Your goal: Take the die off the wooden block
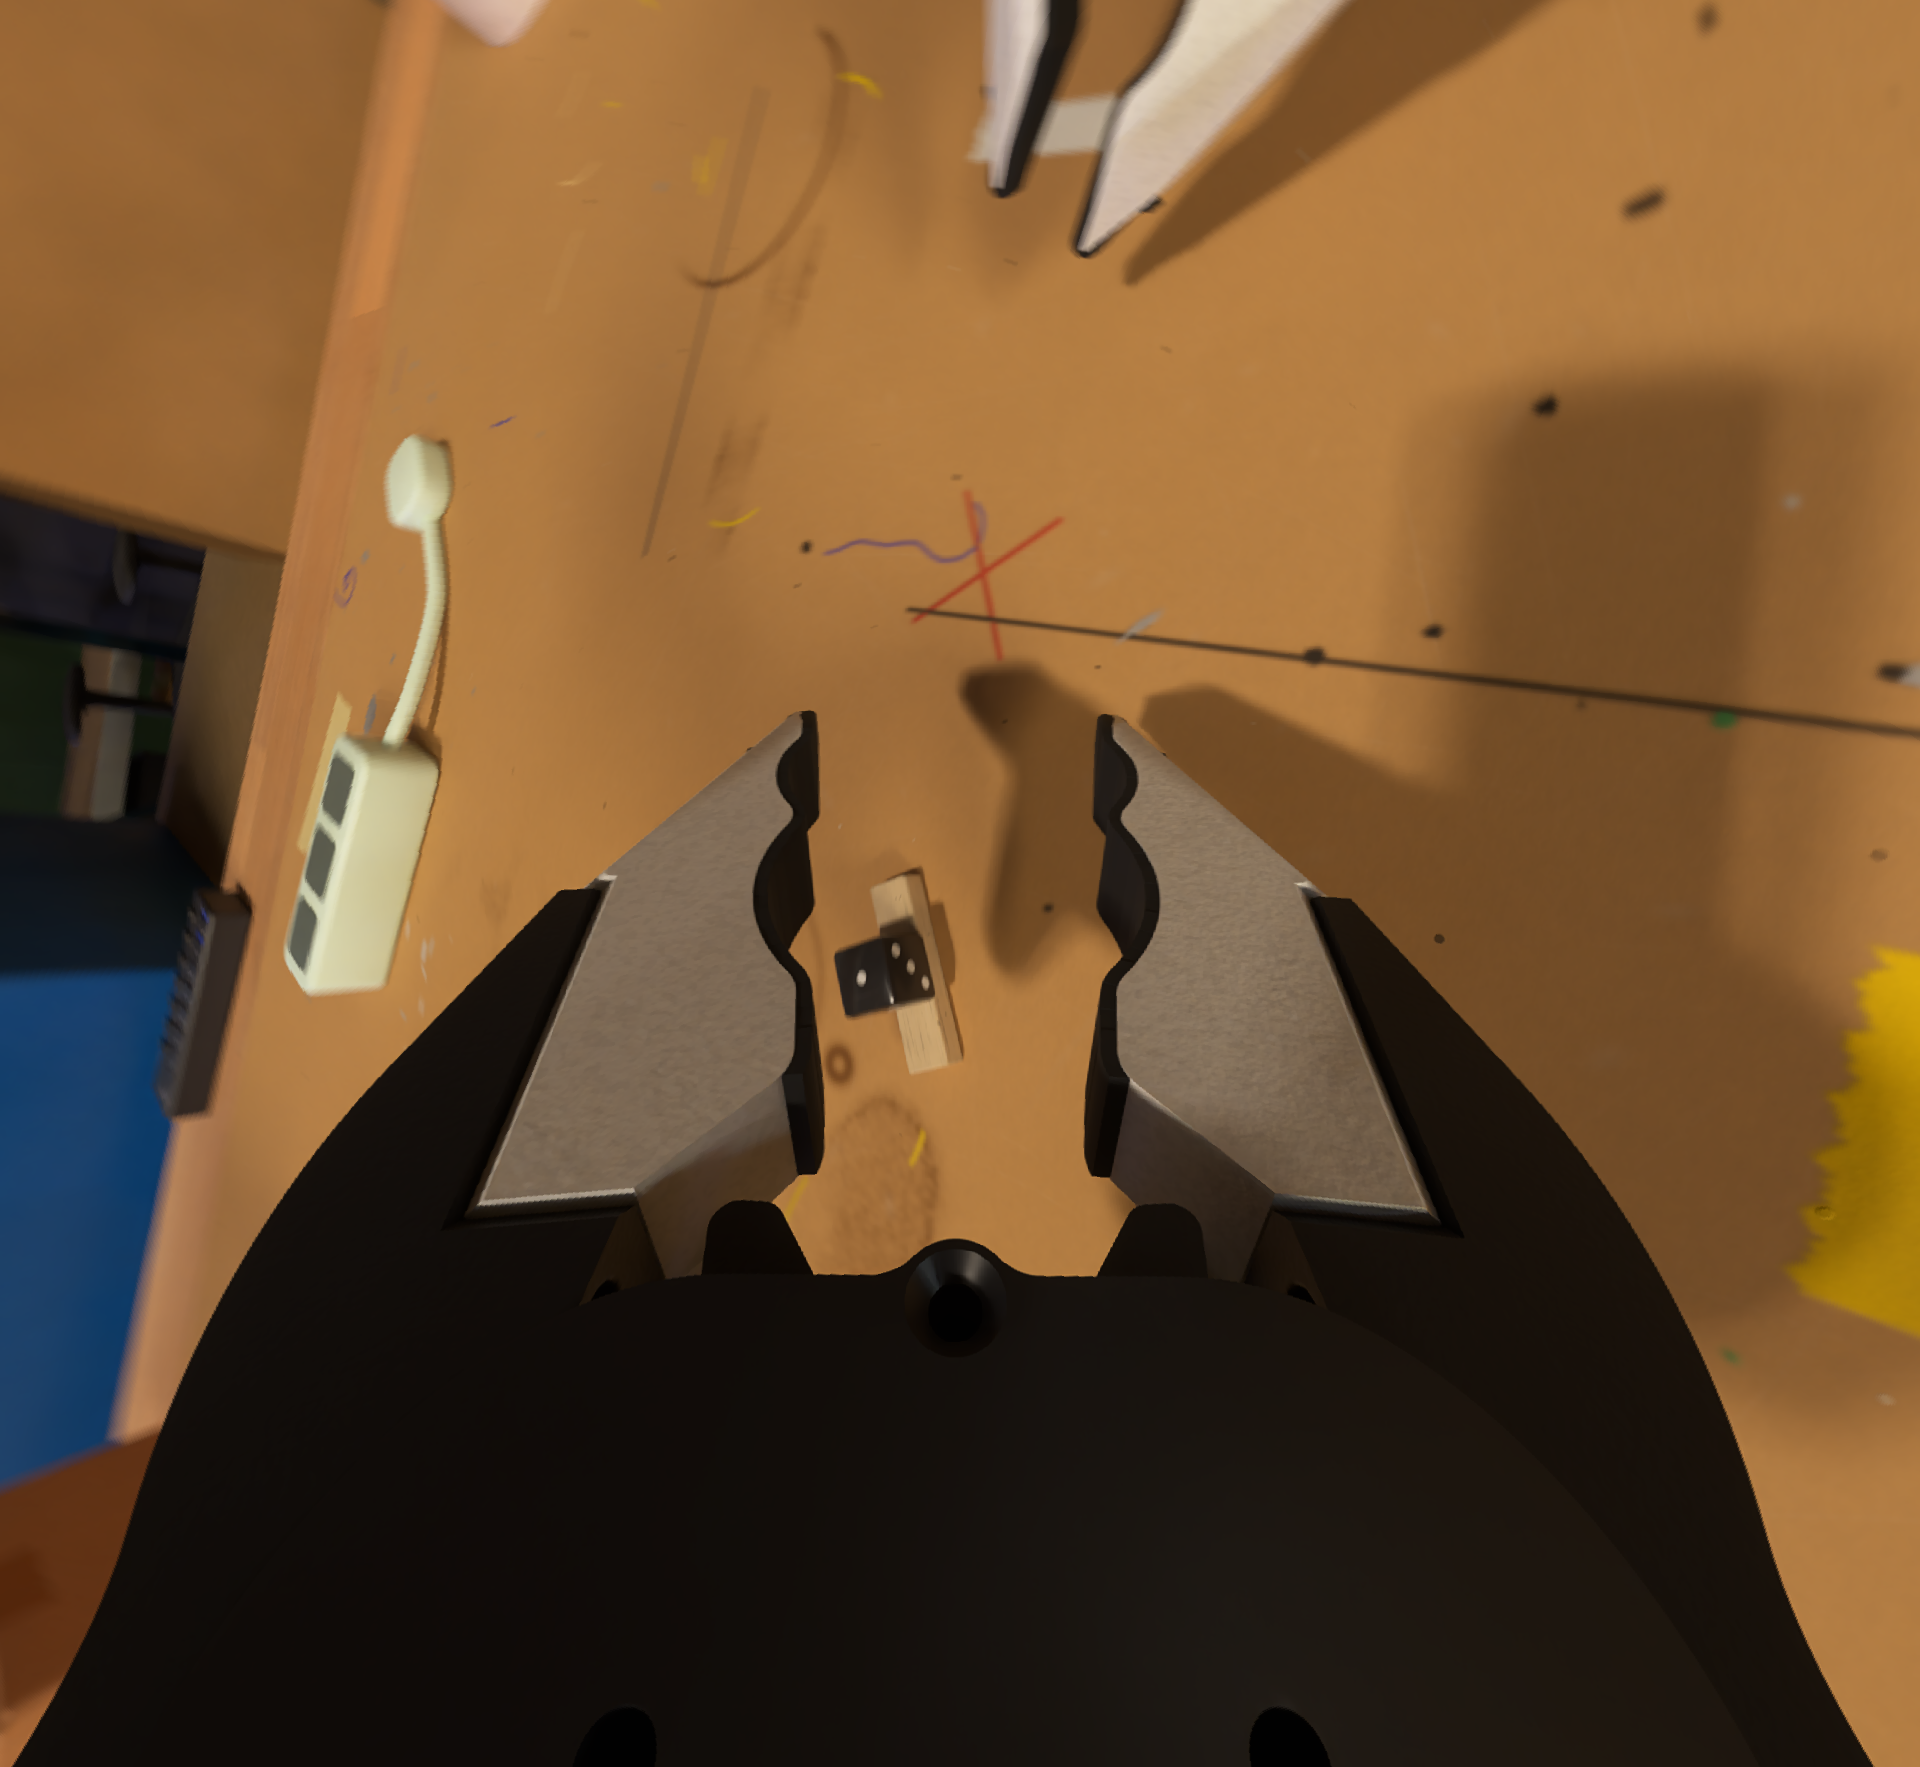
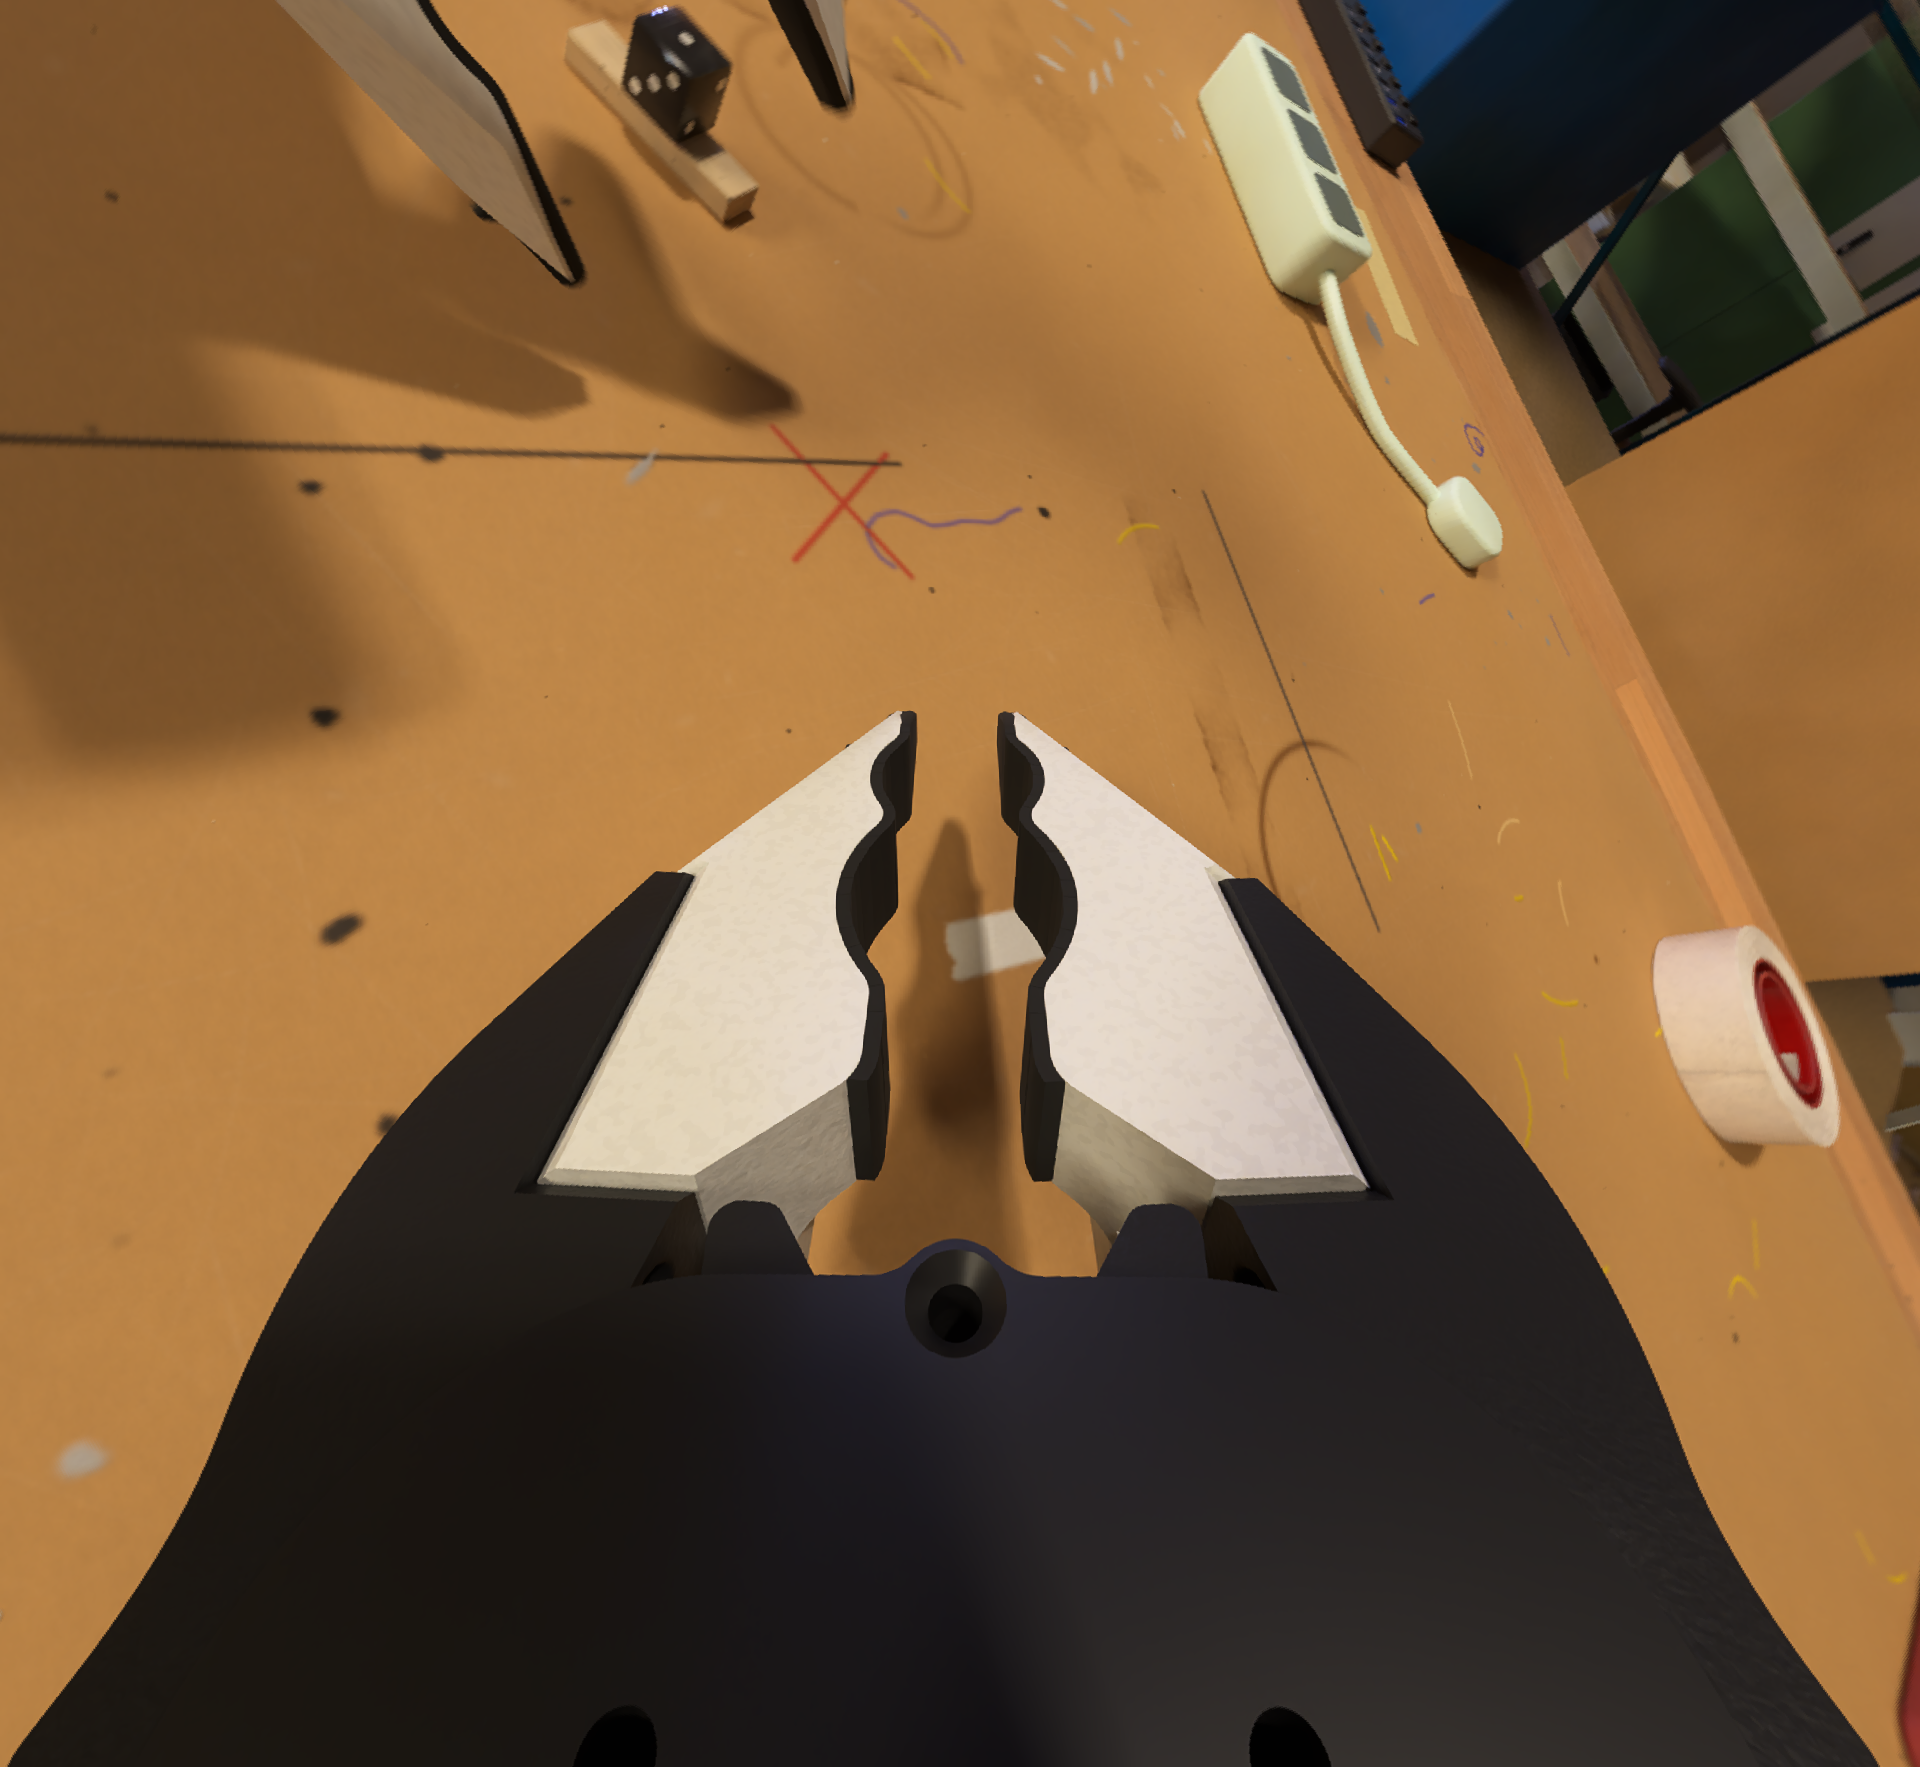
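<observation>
Barely started: die (image 1: 886, 975) still sitting on the block (image 1: 918, 974), left gripper (image 1: 956, 730) spread wide above both, right gripper (image 2: 956, 725) nearly closed and empty, parked well away toward 12 o'clock, so grab and lift still left.

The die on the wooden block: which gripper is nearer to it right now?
Left. The left gripper hangs open above the die on the wooden block, fingers either side. The right gripper is farther off across the table, past the red cross.
</observation>
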Robot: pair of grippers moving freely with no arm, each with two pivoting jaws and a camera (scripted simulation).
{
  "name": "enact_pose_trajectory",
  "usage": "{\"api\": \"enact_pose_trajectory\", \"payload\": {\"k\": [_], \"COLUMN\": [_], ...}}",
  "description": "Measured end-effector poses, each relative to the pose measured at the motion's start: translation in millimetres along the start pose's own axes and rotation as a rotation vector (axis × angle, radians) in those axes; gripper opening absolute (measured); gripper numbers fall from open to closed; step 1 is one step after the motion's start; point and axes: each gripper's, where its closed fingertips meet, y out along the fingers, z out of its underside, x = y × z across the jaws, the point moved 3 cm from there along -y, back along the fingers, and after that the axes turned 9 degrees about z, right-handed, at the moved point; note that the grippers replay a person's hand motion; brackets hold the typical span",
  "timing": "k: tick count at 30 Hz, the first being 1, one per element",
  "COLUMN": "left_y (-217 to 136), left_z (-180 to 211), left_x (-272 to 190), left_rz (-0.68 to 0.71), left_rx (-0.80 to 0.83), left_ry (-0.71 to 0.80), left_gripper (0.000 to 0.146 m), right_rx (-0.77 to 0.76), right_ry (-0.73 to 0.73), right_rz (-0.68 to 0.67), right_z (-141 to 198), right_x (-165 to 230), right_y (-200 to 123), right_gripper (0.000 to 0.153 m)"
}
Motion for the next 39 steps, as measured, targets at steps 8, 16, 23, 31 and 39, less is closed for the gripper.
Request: {"api": "enact_pose_trajectory", "payload": {"k": [8,16,23,31,39], "left_y": [-23,-27,-4,2,3], "left_z": [32,34,56,64,67], "left_x": [24,29,17,21,22], "left_rz": [-0.119,-0.136,-0.017,0.122,0.163], "left_rx": [-0.242,-0.368,-0.095,-0.096,-0.107], "left_ry": [-0.396,-0.393,-0.396,-0.532,-0.537], "left_gripper": [0.081,0.08,0.044,0.04,0.027], "right_rx": [0.007,0.023,0.051,0.061,0.061], "right_ry": [0.137,0.149,0.225,0.3,0.297], "right_rz": [0.012,0.012,-0.046,-0.118,-0.134], "right_z": [3,6,11,14,14], "right_x": [-15,-17,-22,-24,-23], "right_y": [0,3,8,11,12], "right_gripper": [0.015,0.015,0.015,0.015,0.015]}}
